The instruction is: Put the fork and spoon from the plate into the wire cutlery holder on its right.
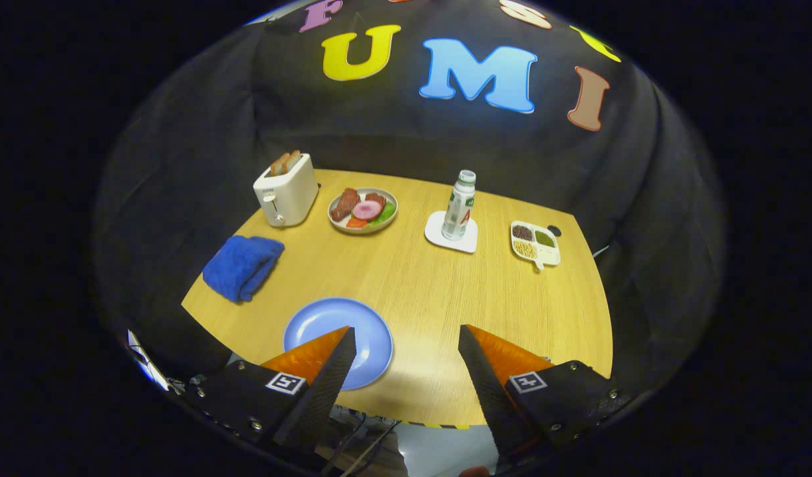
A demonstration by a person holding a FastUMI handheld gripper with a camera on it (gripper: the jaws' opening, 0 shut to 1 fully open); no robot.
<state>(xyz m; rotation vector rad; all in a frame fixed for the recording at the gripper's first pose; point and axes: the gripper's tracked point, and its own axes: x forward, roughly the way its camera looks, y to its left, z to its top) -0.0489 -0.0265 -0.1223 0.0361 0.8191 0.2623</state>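
The light wooden table (pixel 432 298) carries a round blue plate (pixel 333 324), bare, partly under the left finger (pixel 326 371). The gripper (pixel 406 338) hangs spread wide, holding nothing. Beyond: folded blue towel (pixel 242 266), white toaster (pixel 287 192).

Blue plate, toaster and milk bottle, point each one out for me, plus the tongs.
Blue plate (pixel 326 321): gripper view, bare far half.
Toaster (pixel 288 193): gripper view, front face.
Milk bottle (pixel 459 209): gripper view, labelled body.
Tongs (pixel 406 334): gripper view, midway between open tips, nothing held.
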